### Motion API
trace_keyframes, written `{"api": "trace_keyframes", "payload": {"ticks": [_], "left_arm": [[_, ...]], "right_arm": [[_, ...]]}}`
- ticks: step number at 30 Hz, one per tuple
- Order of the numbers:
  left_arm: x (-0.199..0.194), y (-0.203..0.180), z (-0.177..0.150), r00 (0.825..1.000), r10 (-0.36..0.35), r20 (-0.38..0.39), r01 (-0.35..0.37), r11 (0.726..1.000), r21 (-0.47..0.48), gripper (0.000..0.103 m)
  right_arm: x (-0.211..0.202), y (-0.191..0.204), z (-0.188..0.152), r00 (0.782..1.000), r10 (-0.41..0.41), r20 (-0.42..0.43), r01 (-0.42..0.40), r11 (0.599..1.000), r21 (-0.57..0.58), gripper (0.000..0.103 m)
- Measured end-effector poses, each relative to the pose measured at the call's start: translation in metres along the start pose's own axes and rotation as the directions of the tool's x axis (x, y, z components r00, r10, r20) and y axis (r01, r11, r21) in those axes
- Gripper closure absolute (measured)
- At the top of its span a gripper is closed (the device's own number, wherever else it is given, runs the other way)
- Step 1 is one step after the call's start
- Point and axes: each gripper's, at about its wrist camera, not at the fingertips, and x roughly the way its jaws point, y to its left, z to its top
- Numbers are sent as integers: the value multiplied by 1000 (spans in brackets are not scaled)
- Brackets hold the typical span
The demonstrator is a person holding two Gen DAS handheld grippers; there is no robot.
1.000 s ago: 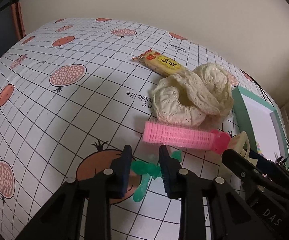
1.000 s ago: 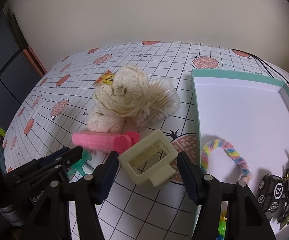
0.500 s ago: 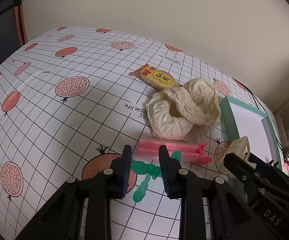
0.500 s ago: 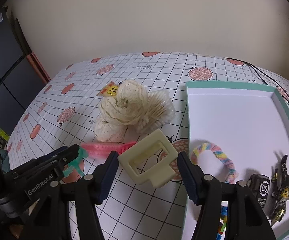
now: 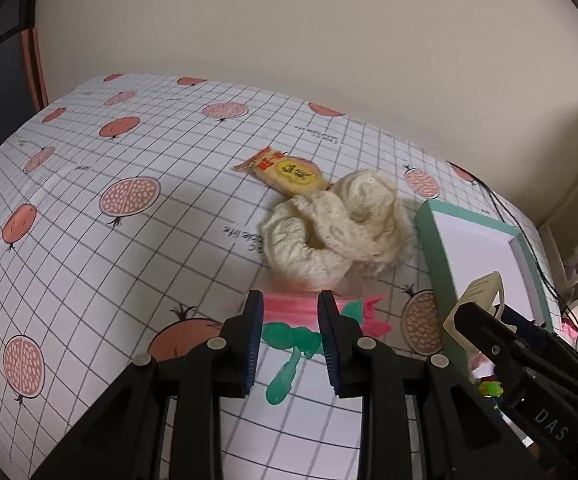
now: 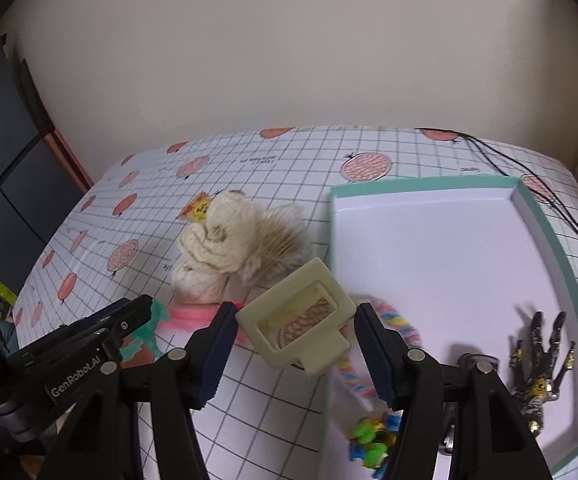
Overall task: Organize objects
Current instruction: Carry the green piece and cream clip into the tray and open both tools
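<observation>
Cream plastic frame (image 6: pixel 299 322) sits clamped in the right gripper (image 6: pixel 295 354); only the right view shows the tray's (image 6: pixel 561 248) contents. Left gripper (image 5: pixel 289 340), lower centre, hovers part-open over a green toy (image 5: pixel 289 344), holding nothing.

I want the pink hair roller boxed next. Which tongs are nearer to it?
Left. The left tongs sit right at the pink hair roller, its body showing between their tips. The right tongs are off to its right, shut on the cream frame.
</observation>
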Motion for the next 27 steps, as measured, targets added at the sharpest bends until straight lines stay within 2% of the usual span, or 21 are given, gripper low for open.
{"api": "trace_keyframes", "payload": {"ticks": [9, 15, 27], "left_arm": [[-5, -48, -2, 996, -89, 16, 88, 995, 55, 74], [-1, -88, -10, 994, -113, 9, 111, 983, 145, 74], [22, -126, -18, 982, -185, -45, 189, 972, 140, 74]], "right_arm": [[-17, -40, 0, 998, -55, 23, 53, 996, 68, 40], [-26, -71, -3, 995, -98, 21, 95, 989, 112, 40], [-36, -116, -13, 986, -164, 2, 162, 974, 158, 40]]}}
